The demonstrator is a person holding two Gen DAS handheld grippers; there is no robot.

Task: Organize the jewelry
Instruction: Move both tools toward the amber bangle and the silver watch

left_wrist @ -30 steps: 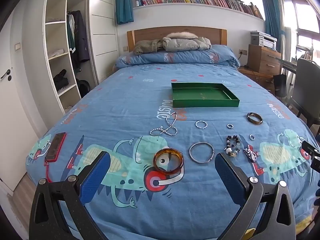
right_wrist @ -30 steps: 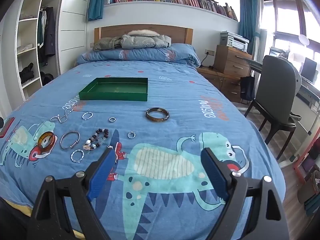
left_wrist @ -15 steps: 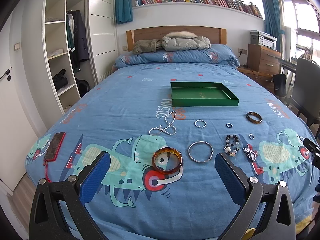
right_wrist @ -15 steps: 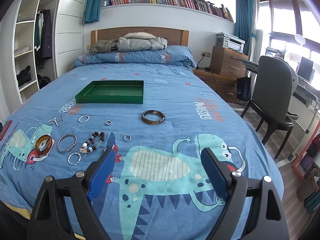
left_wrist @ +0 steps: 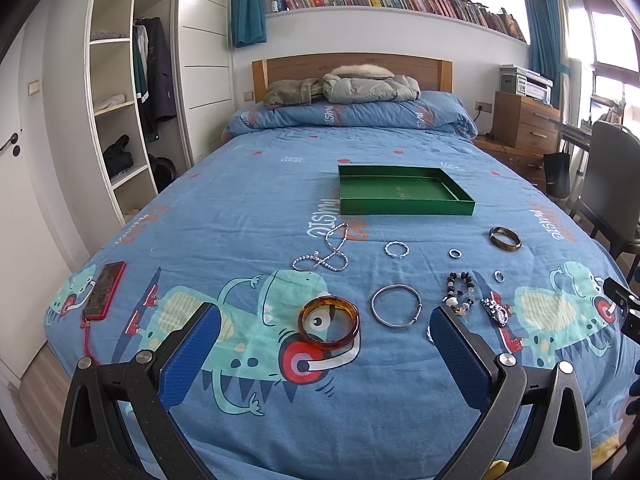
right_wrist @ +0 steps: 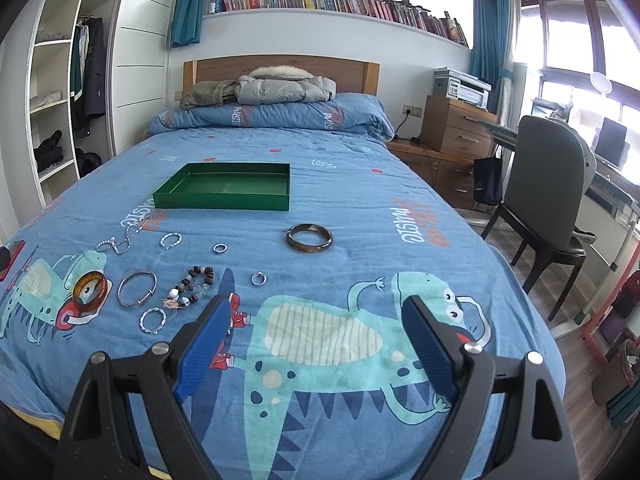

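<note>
Amber translucent plastic bangle nearest, both tongs spread wide, empty; straddle rim squarely, pinch gently, carry to green rectangular tray.

Both your wrist views face the headboard from the bed's foot, sharing the green tray; the right sits further right.

Small twisted ring: mostly hidden behind left gripper finger. Watch: nearly hidden behind right gripper finger. Phone: cut off at left edge.
</note>
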